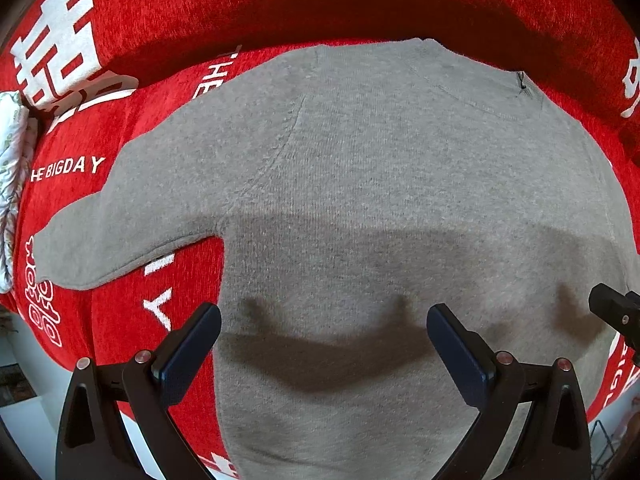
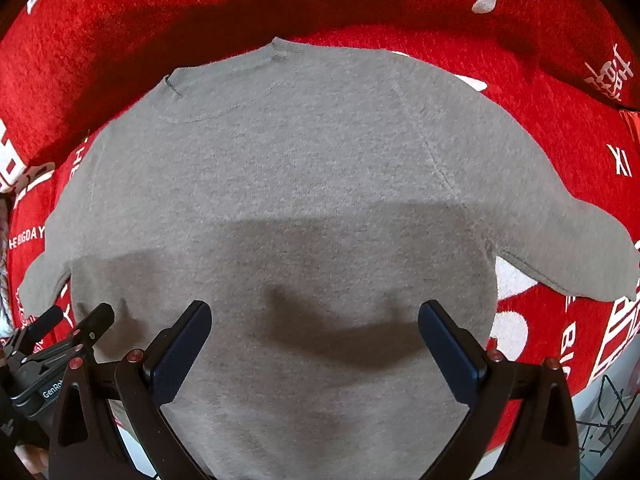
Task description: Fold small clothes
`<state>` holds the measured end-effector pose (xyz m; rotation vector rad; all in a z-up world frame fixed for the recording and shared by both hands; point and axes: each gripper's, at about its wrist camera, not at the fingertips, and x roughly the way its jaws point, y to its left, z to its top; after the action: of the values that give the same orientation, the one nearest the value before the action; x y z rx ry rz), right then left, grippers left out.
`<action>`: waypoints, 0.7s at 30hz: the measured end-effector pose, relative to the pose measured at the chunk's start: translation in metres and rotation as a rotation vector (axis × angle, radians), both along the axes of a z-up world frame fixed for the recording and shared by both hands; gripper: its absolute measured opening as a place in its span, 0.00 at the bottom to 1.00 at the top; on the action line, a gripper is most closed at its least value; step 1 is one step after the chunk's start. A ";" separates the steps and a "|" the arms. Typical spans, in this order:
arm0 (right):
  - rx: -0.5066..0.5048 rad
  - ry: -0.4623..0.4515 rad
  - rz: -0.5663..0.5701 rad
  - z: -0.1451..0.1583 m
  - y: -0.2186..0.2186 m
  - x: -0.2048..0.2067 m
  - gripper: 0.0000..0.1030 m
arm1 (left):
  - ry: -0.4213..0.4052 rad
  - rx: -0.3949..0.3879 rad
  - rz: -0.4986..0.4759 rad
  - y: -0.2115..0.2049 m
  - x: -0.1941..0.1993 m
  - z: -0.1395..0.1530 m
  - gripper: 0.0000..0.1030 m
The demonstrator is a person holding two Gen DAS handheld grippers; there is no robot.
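- A small grey knit sweater point(image 1: 360, 184) lies flat and spread out, neckline away from the cameras, on a red blanket point(image 1: 168, 12) printed with white Chinese characters and the words "THE BIGDAY".
- In the left wrist view the sweater fills the centre; its one sleeve point(image 1: 120, 224) reaches out toward 9 o'clock, the cuff resting on the red cloth.
- The ribbed collar point(image 1: 480, 76) sits near 1 o'clock in that view, close under a raised fold of the blanket.
- The left gripper point(image 1: 324, 320) hangs above the lower body of the sweater, its fingers spread wide with nothing between them; their shadow falls on the knit just below.
- The right gripper point(image 2: 315, 316) is likewise spread wide and empty, poised over the sweater's lower half; whether either tool touches the fabric I cannot tell.
- In the right wrist view the other sleeve point(image 2: 568, 248) stretches toward 3 o'clock, and the collar point(image 2: 224, 80) lies near 11 o'clock.
- The tip of the left tool shows at 8 o'clock in the right wrist view, just beside the sweater's edge.
- A patterned white cloth point(image 1: 12, 184) peeks in at 9 o'clock at the edge of the left wrist view, beside the blanket.
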<state>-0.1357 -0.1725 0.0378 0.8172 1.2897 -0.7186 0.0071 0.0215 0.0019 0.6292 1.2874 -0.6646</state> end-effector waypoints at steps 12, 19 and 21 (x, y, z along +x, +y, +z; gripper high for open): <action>0.000 -0.007 -0.002 0.000 0.002 0.001 1.00 | -0.013 0.037 0.005 0.000 0.004 -0.001 1.00; 0.029 -0.125 0.036 0.005 0.009 0.011 1.00 | 0.016 0.003 0.025 0.010 0.013 -0.001 1.00; 0.039 -0.131 0.051 0.005 0.014 0.019 1.00 | 0.026 -0.015 0.046 0.019 0.022 -0.001 1.00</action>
<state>-0.1169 -0.1583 0.0431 0.8461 1.2049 -0.5916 0.0288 0.0403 0.0012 0.5786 1.3167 -0.6454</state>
